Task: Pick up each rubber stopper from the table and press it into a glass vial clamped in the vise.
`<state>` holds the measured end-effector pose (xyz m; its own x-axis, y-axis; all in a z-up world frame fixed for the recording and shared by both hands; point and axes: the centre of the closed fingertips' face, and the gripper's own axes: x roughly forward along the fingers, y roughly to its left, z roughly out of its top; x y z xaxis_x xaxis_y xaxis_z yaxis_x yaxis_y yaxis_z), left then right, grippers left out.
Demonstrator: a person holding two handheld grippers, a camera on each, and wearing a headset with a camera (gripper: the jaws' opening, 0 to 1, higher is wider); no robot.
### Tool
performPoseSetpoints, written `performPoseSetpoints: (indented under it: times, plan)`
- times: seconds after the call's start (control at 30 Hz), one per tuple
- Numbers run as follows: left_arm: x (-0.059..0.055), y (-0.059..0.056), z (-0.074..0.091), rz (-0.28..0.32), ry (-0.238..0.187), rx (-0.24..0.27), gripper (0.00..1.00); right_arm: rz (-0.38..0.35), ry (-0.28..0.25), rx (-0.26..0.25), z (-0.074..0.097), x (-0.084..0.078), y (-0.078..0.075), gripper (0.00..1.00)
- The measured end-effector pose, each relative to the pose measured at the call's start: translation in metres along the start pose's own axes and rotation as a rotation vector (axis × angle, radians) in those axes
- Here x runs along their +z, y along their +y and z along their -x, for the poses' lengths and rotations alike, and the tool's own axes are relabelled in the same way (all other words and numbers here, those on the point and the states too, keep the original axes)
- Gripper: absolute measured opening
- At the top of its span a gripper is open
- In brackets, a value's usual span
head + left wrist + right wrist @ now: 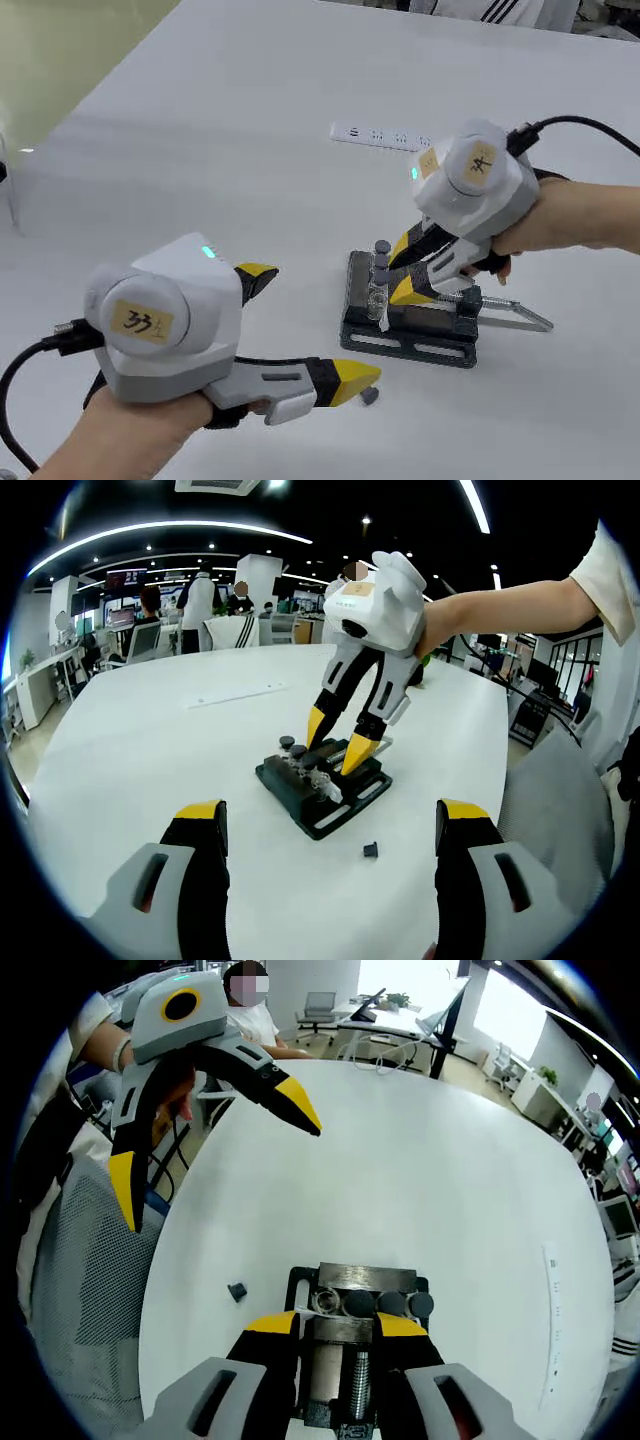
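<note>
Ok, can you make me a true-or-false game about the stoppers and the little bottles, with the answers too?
1. One rubber stopper lies loose on the table. True.
2. The left gripper is holding a stopper. False: its jaws are wide open with nothing between them.
3. The right gripper is over the vise. True.
4. All the glass vials in the vise have stoppers in them. False: three do, but the end vial is open.
</note>
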<state>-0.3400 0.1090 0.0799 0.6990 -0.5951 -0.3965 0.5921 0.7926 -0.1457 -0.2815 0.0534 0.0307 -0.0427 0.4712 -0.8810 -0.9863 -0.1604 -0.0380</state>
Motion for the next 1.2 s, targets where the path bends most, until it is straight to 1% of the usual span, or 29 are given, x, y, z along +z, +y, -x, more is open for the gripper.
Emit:
performPoseSetpoints:
  times: [0.07,0.13,0.2,0.23,0.3,0.47,0.53,0.6,0.67,0.7,0.77,0.8,0.83,0.87,0.93,0.97,1.07,1.2]
  plan:
    - [0.0,0.001,0.001,-0.003,0.001,-0.001,0.84,-0.006,-0.021,-0.01,0.001,0.0,0.005,0.28]
    - [-0.001,0.0,0.002,-0.006,0.004,-0.002,0.84,-0.019,-0.049,-0.019,0.004,0.002,0.01,0.33]
    - [-0.001,0.0,0.003,-0.009,0.006,-0.003,0.84,-0.058,-0.094,-0.027,0.006,0.005,0.014,0.38]
    - [-0.002,0.0,0.004,-0.009,0.006,-0.003,0.84,-0.074,-0.107,-0.037,0.007,0.005,0.015,0.41]
    - [-0.002,0.0,0.005,-0.012,0.008,-0.005,0.84,-0.065,-0.115,-0.039,0.009,0.003,0.023,0.45]
    - [-0.003,-0.001,0.007,-0.02,0.012,-0.011,0.85,-0.084,-0.147,-0.06,0.006,0.0,0.038,0.49]
    - [-0.003,-0.002,0.008,-0.023,0.012,-0.013,0.85,-0.127,-0.167,-0.088,0.005,-0.001,0.042,0.5]
    - [-0.003,-0.003,0.009,-0.025,0.01,-0.016,0.85,-0.161,-0.2,-0.108,0.003,-0.001,0.048,0.5]
    - [-0.004,-0.003,0.009,-0.03,0.012,-0.017,0.85,-0.196,-0.212,-0.122,-0.001,-0.004,0.054,0.49]
    - [-0.004,-0.004,0.01,-0.028,0.011,-0.018,0.85,-0.209,-0.217,-0.121,-0.004,-0.007,0.058,0.48]
    - [-0.004,-0.005,0.01,-0.032,0.008,-0.021,0.85,-0.245,-0.233,-0.134,-0.007,-0.008,0.065,0.47]
    - [-0.005,-0.007,0.01,-0.034,0.009,-0.023,0.85,-0.252,-0.235,-0.132,-0.009,-0.009,0.068,0.47]
    - [-0.005,-0.007,0.01,-0.035,0.009,-0.026,0.85,-0.259,-0.235,-0.138,-0.011,-0.009,0.07,0.46]
    - [-0.005,-0.009,0.01,-0.035,0.01,-0.027,0.85,-0.271,-0.235,-0.165,-0.013,-0.011,0.07,0.44]
    - [-0.006,-0.011,0.009,-0.034,0.009,-0.032,0.85,-0.314,-0.252,-0.172,-0.016,-0.01,0.072,0.44]
    - [-0.007,-0.011,0.009,-0.036,0.009,-0.033,0.85,-0.317,-0.257,-0.18,-0.017,-0.01,0.072,0.43]
    - [-0.007,-0.011,0.009,-0.034,0.006,-0.034,0.85,-0.333,-0.24,-0.203,-0.023,-0.013,0.072,0.4]
    - [-0.009,-0.013,0.011,-0.033,0.007,-0.034,0.85,-0.364,-0.232,-0.223,-0.031,-0.013,0.075,0.35]
